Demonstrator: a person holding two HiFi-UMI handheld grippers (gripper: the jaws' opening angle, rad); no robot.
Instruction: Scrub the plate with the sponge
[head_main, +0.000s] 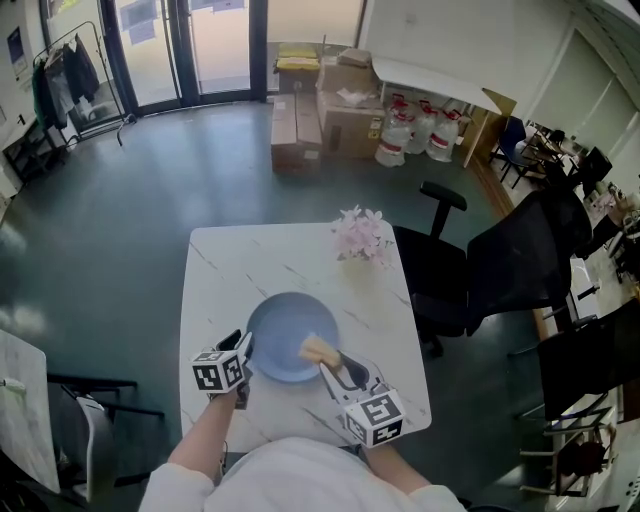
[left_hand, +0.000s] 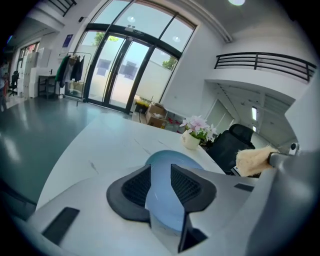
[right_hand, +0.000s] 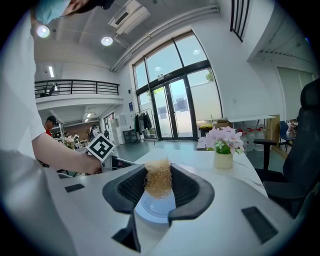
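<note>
Your table (head_main: 250, 260) has bare floor beyond its far edge and off its left side, so those ways are open. On the right a black office chair (head_main: 520, 260) stands just beside the edge. A flower pot (head_main: 360, 238) sits near the far right corner, well apart from the work. The plate (head_main: 290, 335) lies in the near half of the top, close to your edge.

Your left gripper (head_main: 243, 343) is at the plate's left rim. In the left gripper view its jaws (left_hand: 160, 182) stand apart, grasping nothing, and the plate (left_hand: 170, 160) shows through the gap.

Your right gripper (head_main: 335, 365) is clamped on the sponge (head_main: 318, 350), which is over the right part of the plate. In the right gripper view the sponge (right_hand: 158, 177) fills the gap between both pads, with the plate (right_hand: 155, 205) below it. Whether it presses on the plate cannot be told.

The plate is round, pale blue, smooth and glossy. The sponge is a tan, coarse, fibrous block. The tabletop is white with thin grey veins and rounded corners. The pads are black and ribbed.
</note>
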